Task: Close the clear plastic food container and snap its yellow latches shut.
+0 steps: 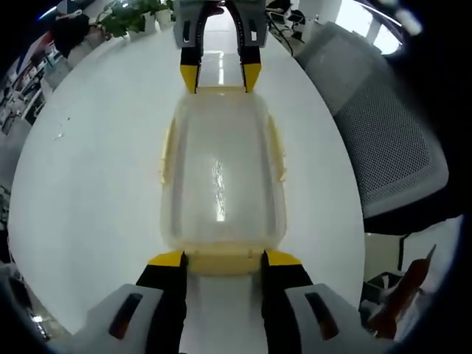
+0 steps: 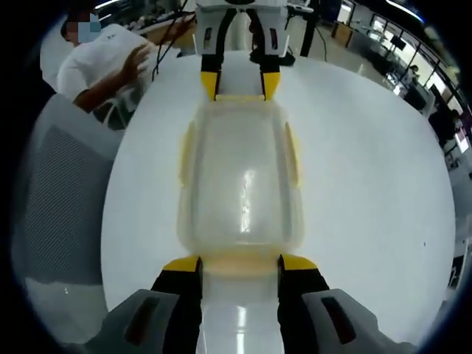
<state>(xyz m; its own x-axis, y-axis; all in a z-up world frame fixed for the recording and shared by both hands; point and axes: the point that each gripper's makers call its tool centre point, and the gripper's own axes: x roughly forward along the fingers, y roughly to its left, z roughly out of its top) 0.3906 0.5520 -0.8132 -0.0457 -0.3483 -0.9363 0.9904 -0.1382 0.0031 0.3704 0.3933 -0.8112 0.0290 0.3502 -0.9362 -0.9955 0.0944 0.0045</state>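
A clear plastic container (image 1: 221, 169) (image 2: 240, 177) lies lengthwise on the white table (image 1: 96, 192) with its lid on top. Yellow side latches (image 1: 168, 147) (image 2: 292, 151) run along both long sides and stick out a little. My left gripper (image 1: 225, 259) is open, its jaws on either side of the near yellow end latch (image 1: 223, 264). My right gripper (image 2: 240, 264) is open at the opposite end latch (image 2: 240, 267) in the same way. Each gripper faces the other: the right gripper (image 1: 220, 80) shows at the far end in the left gripper view, the left gripper (image 2: 240, 87) in the right gripper view.
A grey mesh office chair (image 1: 383, 133) (image 2: 59, 192) stands beside the table. A person in a white shirt (image 2: 96, 66) sits beyond the table's far edge. A potted plant (image 1: 129, 15) stands at the far side, and a red object (image 1: 405, 287) sits below the table edge.
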